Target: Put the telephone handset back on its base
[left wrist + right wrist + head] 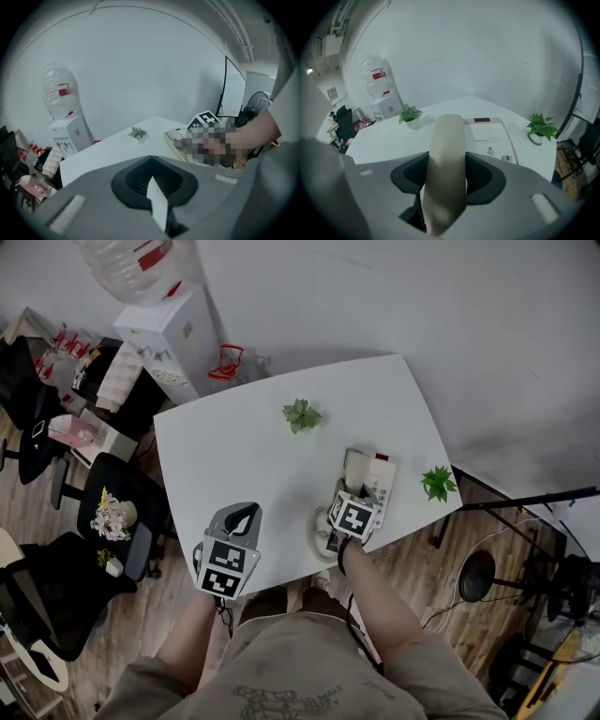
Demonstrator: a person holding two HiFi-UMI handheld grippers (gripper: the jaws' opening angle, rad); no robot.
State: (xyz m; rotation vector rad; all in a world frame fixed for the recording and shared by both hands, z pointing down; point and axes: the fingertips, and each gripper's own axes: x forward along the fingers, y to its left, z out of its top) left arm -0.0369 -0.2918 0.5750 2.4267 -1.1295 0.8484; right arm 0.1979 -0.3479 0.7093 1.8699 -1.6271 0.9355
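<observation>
Your right gripper (447,161) has its fingers clenched on the handset (449,131), which runs up the frame's centre in front of the base (494,138) on the table (379,140). Your left gripper (151,159), lower centre, has its fingers closed on nothing.

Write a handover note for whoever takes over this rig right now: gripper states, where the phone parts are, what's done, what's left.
Right gripper: shut on the handset.
Left gripper: shut, nothing in it, at the near edge of the white table.
Base: on the table, just beyond the held handset.
Done: handset in grip, close to the base.
Left: seat it on the base's cradle, open the jaws, draw back.
</observation>
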